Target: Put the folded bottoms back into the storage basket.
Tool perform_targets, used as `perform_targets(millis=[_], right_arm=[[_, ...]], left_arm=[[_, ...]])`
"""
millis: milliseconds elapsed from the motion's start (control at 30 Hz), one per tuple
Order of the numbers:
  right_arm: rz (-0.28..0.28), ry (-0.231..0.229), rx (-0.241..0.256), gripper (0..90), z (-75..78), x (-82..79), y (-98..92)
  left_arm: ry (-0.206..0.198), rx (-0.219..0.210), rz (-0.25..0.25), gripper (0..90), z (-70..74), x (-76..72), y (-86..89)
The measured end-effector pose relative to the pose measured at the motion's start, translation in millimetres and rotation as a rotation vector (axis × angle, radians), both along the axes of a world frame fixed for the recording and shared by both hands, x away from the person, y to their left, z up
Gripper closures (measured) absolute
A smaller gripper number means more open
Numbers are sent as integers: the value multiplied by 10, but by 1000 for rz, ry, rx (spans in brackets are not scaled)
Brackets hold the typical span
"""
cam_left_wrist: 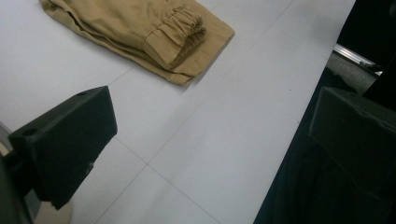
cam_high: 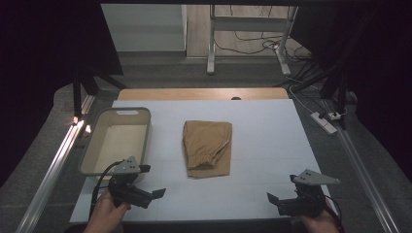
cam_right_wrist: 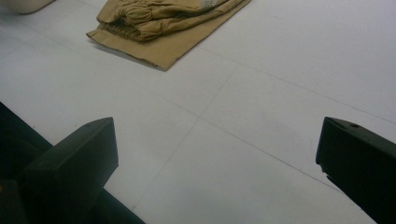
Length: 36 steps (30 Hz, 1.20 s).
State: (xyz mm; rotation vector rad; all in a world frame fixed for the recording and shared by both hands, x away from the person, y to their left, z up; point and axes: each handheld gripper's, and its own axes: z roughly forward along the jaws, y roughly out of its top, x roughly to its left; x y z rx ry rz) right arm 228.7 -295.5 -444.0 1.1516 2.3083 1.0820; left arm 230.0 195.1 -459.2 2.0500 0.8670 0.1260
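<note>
A folded tan garment (cam_high: 207, 148) with an elastic cuff lies in the middle of the white tabletop (cam_high: 272, 141). In the left gripper view the garment (cam_left_wrist: 140, 28) sits at the top left, and in the right gripper view the garment (cam_right_wrist: 163, 23) is at the top. My left gripper (cam_high: 152, 180) is held near the front left edge, open, with nothing between its jaws (cam_left_wrist: 210, 140). At the front right, my right gripper (cam_high: 283, 189) is also open and holds nothing (cam_right_wrist: 215, 163). Both are well short of the garment.
A beige plastic basket (cam_high: 147, 133), nothing visible inside, stands at the left of the table, just beyond my left gripper; its corner (cam_right_wrist: 23, 4) shows in the right gripper view. Metal rails (cam_high: 53, 170) run along both sides. A power strip (cam_high: 324, 121) and cables lie on the floor beyond.
</note>
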Motion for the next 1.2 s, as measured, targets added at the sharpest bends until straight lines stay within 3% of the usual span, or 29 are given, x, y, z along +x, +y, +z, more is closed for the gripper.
perform_targets(millis=[467,933,1200], right_arm=[[0,-1,-2,0,-3,1,4],[6,-1,-10,0,-3,1,7],[7,-1,-9,0,-3,-1,11]], left_arm=[[-15,36,19,0,10,215,-149],[16,3,40,0,-37,474,-221],[9,28,57,0,-55,590,-323]])
